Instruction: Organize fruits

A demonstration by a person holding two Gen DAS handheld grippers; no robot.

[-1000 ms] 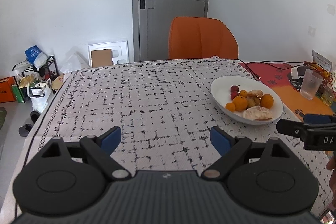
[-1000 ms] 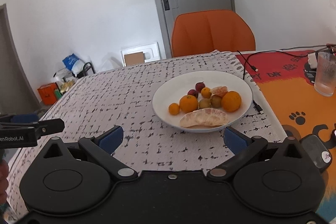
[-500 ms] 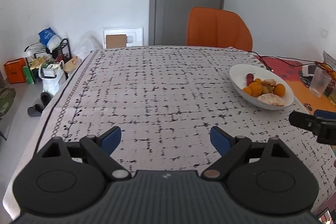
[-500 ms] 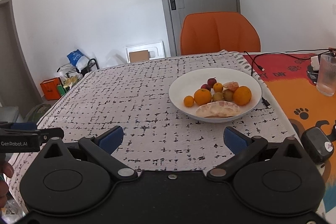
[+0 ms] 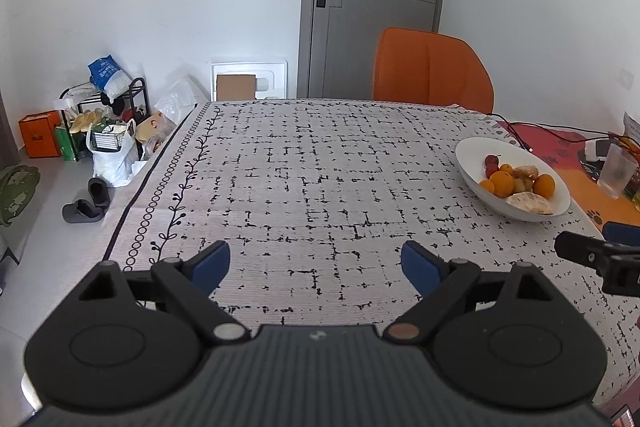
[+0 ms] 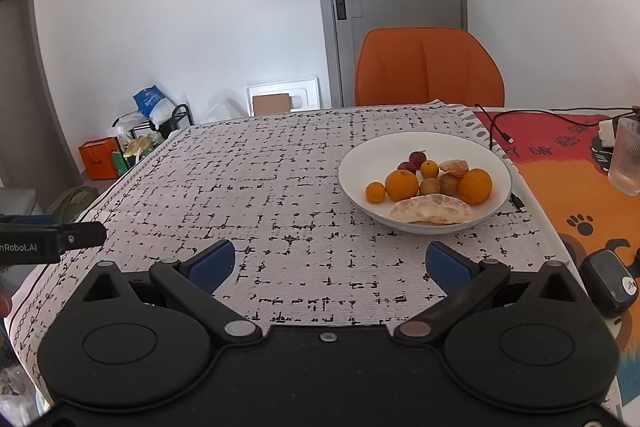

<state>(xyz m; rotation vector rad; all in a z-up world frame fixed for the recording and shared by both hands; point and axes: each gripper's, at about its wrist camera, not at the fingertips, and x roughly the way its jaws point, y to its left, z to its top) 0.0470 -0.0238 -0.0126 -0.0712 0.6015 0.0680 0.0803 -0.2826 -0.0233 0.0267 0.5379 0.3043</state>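
- The left claw hangs released over the surface, which is covered by a white cloth with a black broken-grid print; its blue-padded fingers are spread wide with nothing between them.
- The right claw is likewise released, its blue pads apart above bare cloth short of the bowl.
- The fruits sit in a wide white ceramic bowl toward the right side of the cloth, near the cloth's edge and the orange-and-red printed mat.
- In the bowl: two larger round oranges, two small orange citrus, a dark red plum-like fruit, brownish round fruits I can't identify, a peeled pale pomelo wedge at the front, and a peeled mandarin piece behind.
- From the left wrist view the bowl's near wall hides the lower part of the fruit pile.
- Only a black tip of each claw shows in the other's view, cut off at the frame edge.
- A ribbed clear glass is cropped at the right edge; a black cable runs past the bowl.
- An orange padded chair stands at the far side, its legs hidden.
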